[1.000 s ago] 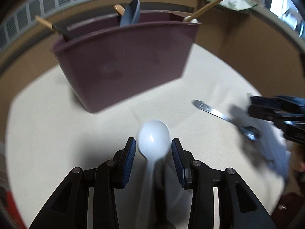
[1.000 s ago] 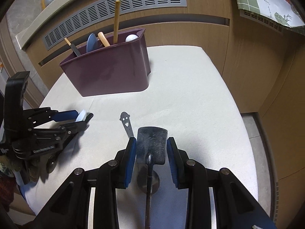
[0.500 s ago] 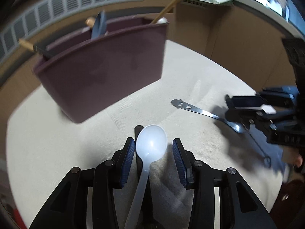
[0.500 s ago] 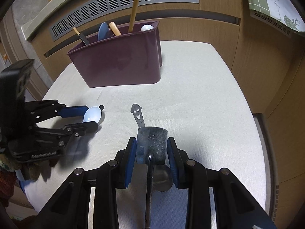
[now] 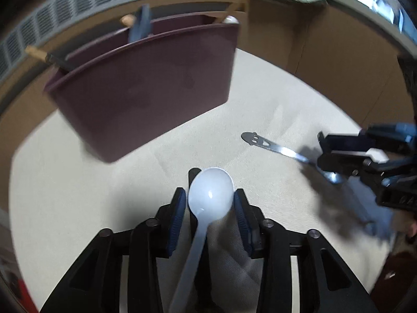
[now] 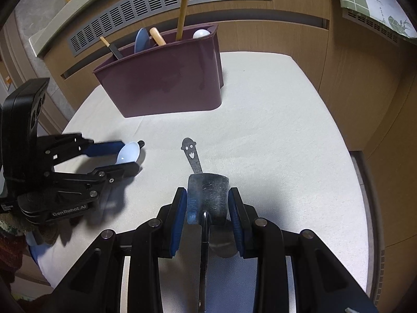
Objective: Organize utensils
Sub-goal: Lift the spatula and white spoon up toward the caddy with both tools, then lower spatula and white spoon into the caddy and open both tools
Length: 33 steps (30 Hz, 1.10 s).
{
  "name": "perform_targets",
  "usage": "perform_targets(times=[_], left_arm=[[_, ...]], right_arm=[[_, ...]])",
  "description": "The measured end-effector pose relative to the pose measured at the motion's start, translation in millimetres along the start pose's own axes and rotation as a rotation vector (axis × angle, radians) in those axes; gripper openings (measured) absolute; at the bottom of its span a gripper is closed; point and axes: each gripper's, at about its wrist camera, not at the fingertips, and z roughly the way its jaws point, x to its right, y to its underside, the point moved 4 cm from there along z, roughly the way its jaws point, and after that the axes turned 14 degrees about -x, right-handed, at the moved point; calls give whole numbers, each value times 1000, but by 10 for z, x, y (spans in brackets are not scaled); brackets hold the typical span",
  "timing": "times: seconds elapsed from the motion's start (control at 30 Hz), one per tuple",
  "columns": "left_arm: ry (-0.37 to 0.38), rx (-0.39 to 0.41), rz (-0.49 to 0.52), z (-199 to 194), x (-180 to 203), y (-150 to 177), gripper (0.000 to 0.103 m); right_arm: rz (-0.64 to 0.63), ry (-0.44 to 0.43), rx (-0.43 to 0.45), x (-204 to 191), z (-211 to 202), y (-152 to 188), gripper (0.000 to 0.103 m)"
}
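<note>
Several utensils already stand in the maroon caddy (image 6: 166,78). Your left tool (image 5: 210,203) has just closed around the white spoon (image 5: 210,193), apparently gripping it; your right tool (image 6: 208,203) clamps the metal spatula (image 6: 208,195). The smiley-handled spoon (image 6: 191,154) waits on the tabletop (image 6: 273,130).
</note>
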Motion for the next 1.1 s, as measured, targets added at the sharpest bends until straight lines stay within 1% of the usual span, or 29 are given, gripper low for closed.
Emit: perform_targets(times=[0.03,0.07,0.1,0.17,0.23,0.3,0.4,0.53,0.63,0.7,0.77,0.83,0.87,0.9,0.93,0.97,1.03,1.1], left_arm=[[11,18,-31,-44,-35,17,36],[14,51,-73,-127,-92,38,36],[12,72,-101,-203,-142,80,36],[9,129,-188,-379,-268,130,36],[28,173,-244,-523,-343,190,36],[28,209,-265,-618,-365,235,36],[21,224,-270,-650,-355,265,36],[28,247,-284,-805,-385,366,35],[44,281,-309,-867,-396,363,35],[53,315,-334,-972,-435,373,35],[66,372,-367,-1158,-500,336,35],[104,462,-390,-1486,-560,253,35],[134,520,-393,-1705,-583,180,35],[166,587,-383,-1972,-596,82,35],[186,634,-367,-2177,-595,-1,35],[207,690,-345,-2425,-592,-102,35],[239,800,-310,-2879,-602,-285,35],[233,855,-303,-3101,-647,-383,35]], right_arm=[[-5,-1,5,-16,-10,-8,29],[-11,-1,12,-32,-18,-15,29],[-16,1,21,-46,-34,-19,29],[-24,4,29,-64,-49,-30,29],[-24,1,29,-68,-41,-41,29],[-24,-3,26,-75,-34,-46,29],[-28,-10,22,-108,-27,-65,29],[-39,-10,33,-150,-52,-76,29],[-43,-3,58,-167,-96,-85,29],[-44,-8,92,-184,-169,-104,29],[-56,-44,138,-233,-320,-160,29],[-93,-108,179,-326,-547,-281,29],[-120,-146,226,-403,-761,-395,28],[-146,-163,271,-465,-943,-492,22],[-186,-164,325,-550,-1174,-620,5],[-226,-151,372,-632,-1396,-755,6],[-286,-103,503,-780,-1859,-1019,5],[-341,-53,598,-905,-2161,-1210,5]])
